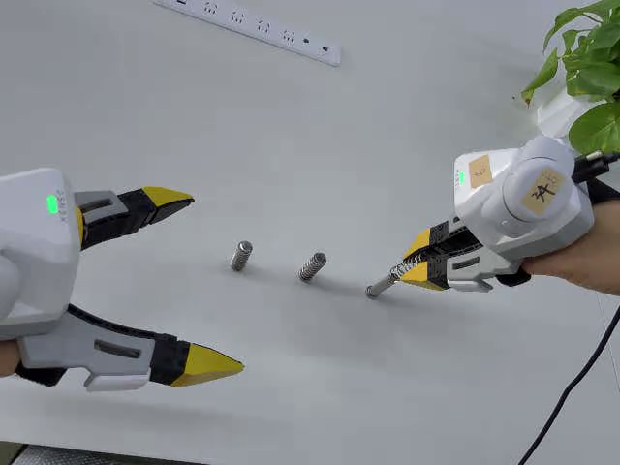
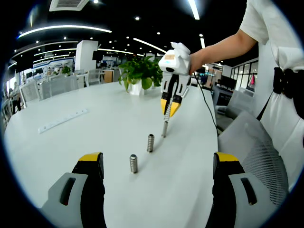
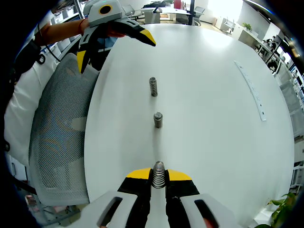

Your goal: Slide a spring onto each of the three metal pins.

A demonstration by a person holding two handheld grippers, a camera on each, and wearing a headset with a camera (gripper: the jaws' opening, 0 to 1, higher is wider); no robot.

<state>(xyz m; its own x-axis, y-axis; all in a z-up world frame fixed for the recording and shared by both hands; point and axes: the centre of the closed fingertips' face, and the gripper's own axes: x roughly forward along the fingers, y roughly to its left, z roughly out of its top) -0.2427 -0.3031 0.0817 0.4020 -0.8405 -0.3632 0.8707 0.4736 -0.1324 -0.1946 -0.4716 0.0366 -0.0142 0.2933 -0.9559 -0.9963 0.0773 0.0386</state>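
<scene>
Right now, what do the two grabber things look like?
Both are white plastic with black jaws ending in pointy yellow tips. The left gripper has a green light. The right gripper has tan stickers and a black cable. The person wears a white short sleeve.

Grippers hovering apart.
Left gripper [image 1: 213, 283] gaping wide; right gripper [image 1: 409, 272] tilting down, pinching a spring [image 3: 159, 174].

2 spring-covered pins [image 1: 241, 255] [image 1: 312, 265] stand upright; a 3rd spring [image 1: 412, 262] tops the last pin [image 1: 380, 286].
</scene>
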